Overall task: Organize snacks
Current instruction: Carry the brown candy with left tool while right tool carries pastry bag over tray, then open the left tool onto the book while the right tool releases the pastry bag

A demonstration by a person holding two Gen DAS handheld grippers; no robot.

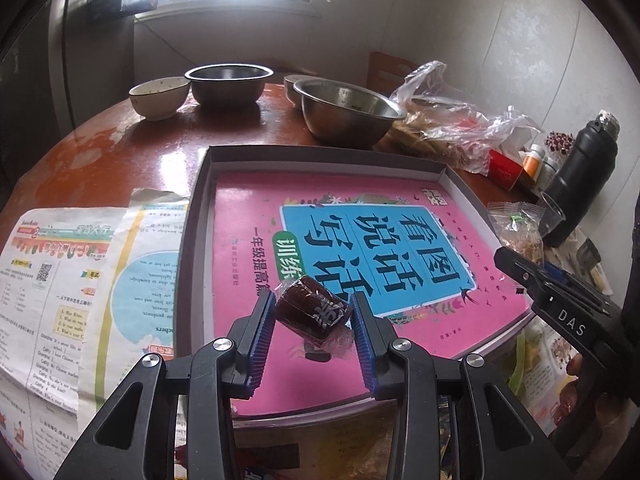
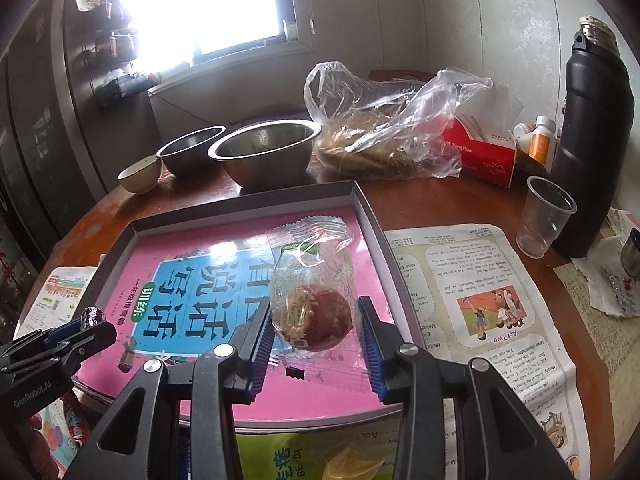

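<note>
Placing step: left gripper (image 1: 312, 314) clamped on dark wrapped candy (image 1: 313, 307), right gripper (image 2: 316, 326) pinching clear snack bag (image 2: 310, 292); both poised above grey tray (image 1: 200, 200) over pink book (image 1: 256, 216). Next: lower, release inside tray, well apart
</note>
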